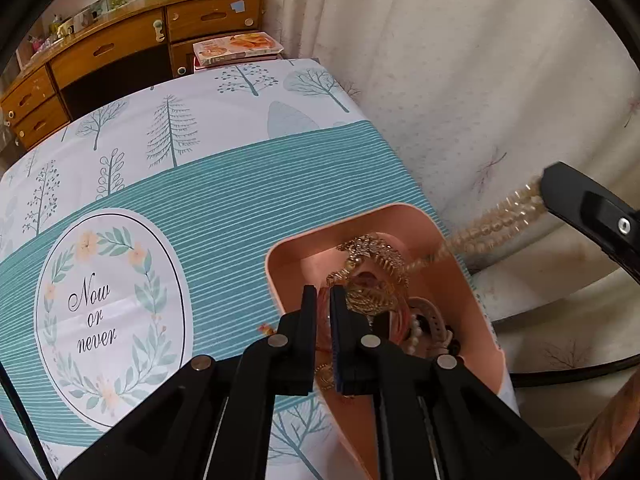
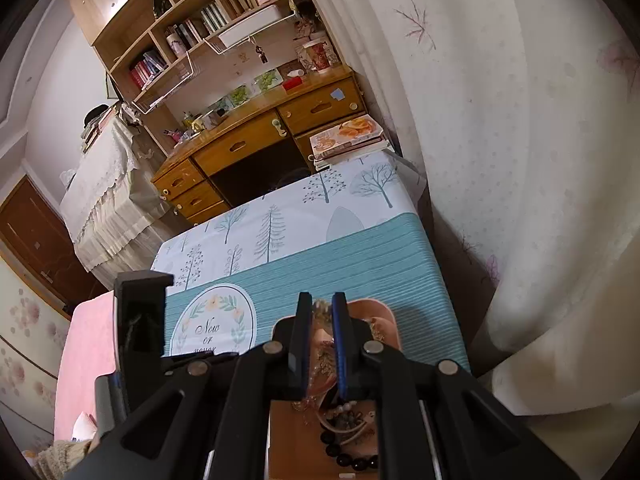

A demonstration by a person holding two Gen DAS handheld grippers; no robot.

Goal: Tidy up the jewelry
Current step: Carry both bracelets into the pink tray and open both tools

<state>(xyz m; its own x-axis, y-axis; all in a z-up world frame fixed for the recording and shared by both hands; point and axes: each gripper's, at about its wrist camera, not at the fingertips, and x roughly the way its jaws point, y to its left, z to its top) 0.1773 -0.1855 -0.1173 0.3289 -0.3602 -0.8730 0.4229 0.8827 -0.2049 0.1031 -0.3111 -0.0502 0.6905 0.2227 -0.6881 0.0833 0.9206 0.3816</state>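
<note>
R gripper [image 2: 322, 308] pinches bead necklace [image 1: 492, 226], strung above pink tray [image 1: 304, 258].

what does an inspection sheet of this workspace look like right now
surface: table under a teal tree-print cloth, mostly bare
job's things: pink tray near the cloth's right edge, heaped with gold jewelry; bead strand stretched from the heap to the right gripper
clutter: dark bead bracelet tangled in the heap
grippers: left gripper nearly shut over the tray, hold unclear; right shut on the strand
cables: nothing seen
surroundings: wooden desk, bookshelf, curtain
</note>
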